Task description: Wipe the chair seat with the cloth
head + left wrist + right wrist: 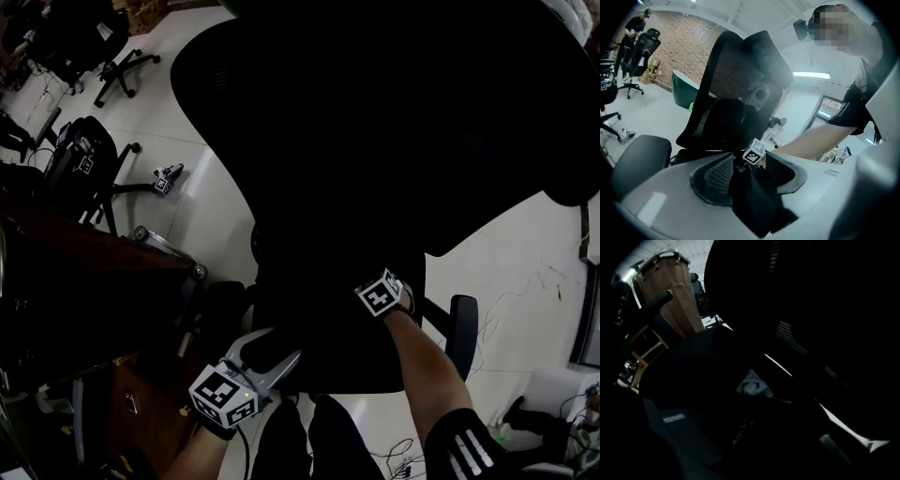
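The black office chair fills the head view, its seat (337,337) below the tall backrest (394,122). My left gripper (274,358) sits at the seat's front left corner. In the left gripper view its grey jaws curve around a dark cloth (757,201) that fills the hollow between them. The cloth narrows toward my right gripper's marker cube (753,152). My right gripper (367,314) reaches over the middle of the seat, its jaws lost in the dark. In the right gripper view only a small pale patch of fabric (752,384) shows ahead.
A brown desk (84,272) stands close on the left. The chair's armrest (461,328) juts out on the right. Other black chairs (89,159) stand on the white floor at the back left. Cables (534,281) lie on the floor at the right.
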A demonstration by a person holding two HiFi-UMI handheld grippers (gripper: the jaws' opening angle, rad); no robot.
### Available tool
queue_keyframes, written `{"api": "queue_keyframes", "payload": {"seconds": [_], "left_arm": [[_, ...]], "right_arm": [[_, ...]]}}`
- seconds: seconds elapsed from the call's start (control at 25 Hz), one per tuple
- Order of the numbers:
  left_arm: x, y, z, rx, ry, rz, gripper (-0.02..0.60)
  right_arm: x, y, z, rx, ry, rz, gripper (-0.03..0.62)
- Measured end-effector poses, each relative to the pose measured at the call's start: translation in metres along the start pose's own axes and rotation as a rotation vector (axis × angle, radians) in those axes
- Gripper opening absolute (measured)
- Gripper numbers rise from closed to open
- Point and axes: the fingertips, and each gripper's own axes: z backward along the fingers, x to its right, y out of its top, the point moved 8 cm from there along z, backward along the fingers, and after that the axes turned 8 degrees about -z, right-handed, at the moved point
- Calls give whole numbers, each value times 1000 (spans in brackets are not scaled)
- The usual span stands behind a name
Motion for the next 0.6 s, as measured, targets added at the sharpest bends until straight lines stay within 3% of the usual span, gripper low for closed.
{"api": "queue_keyframes", "payload": {"seconds": [0.2, 0.36, 0.44, 0.52, 0.6], "left_arm": [[8, -8, -9, -34, -43, -2, 241], [13, -10, -12, -39, -61, -11, 241], [14, -6, -10, -35, -60, -16, 241], [13, 0, -6, -32, -49, -28, 241], [7, 8, 1, -23, -23, -37, 241]], "right_arm": [[59, -42, 32, -14, -119, -55, 42], [73, -48, 44, -43, -174, -113, 42], [62, -35, 46, 10, -138, -154, 41], [33, -8, 48, 85, -50, -188, 43], [-9, 24, 44, 135, 42, -159, 43]]}}
